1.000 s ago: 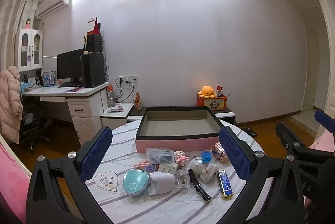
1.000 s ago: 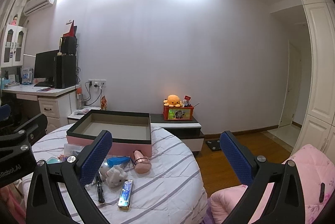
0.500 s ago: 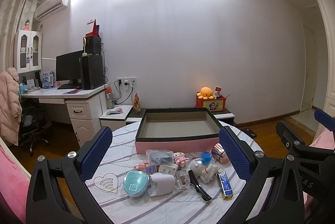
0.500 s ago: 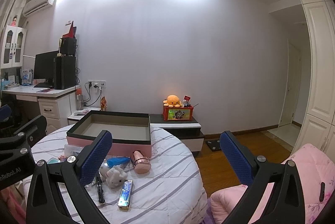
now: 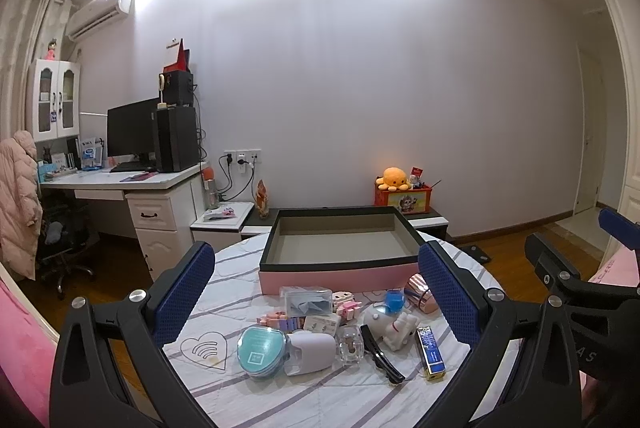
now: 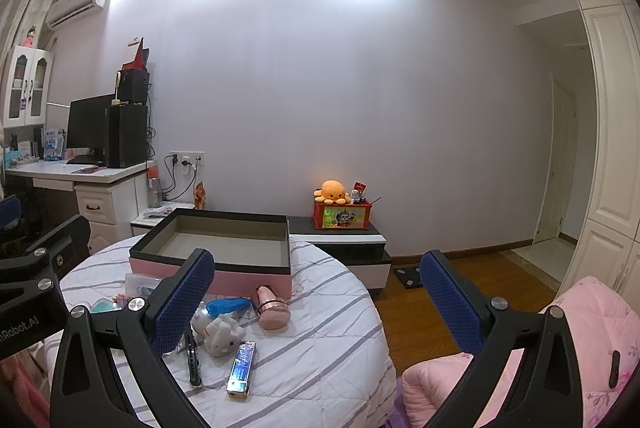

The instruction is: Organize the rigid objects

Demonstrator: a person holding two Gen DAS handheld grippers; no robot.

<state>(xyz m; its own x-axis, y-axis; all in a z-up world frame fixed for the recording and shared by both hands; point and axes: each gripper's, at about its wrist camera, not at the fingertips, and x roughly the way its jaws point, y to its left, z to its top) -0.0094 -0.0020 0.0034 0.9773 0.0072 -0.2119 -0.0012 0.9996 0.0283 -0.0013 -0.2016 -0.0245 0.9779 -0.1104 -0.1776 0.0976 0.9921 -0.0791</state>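
Observation:
A pink box with a black rim stands open and empty at the far side of a round striped table. In front of it lie several small items: a teal round case, a white cylinder, a black hair clip, a white toy, a blue and gold bar, a rose-gold cup. My left gripper is open above the items. My right gripper is open past the table's right edge.
A desk with monitor and speakers stands at the left. A low cabinet with an orange plush and red box is behind the table. A pink quilt lies at the right. Wooden floor lies beyond the table.
Both views have barely shifted; the left view sits slightly lower on the table. Nothing was taken hold of or moved.

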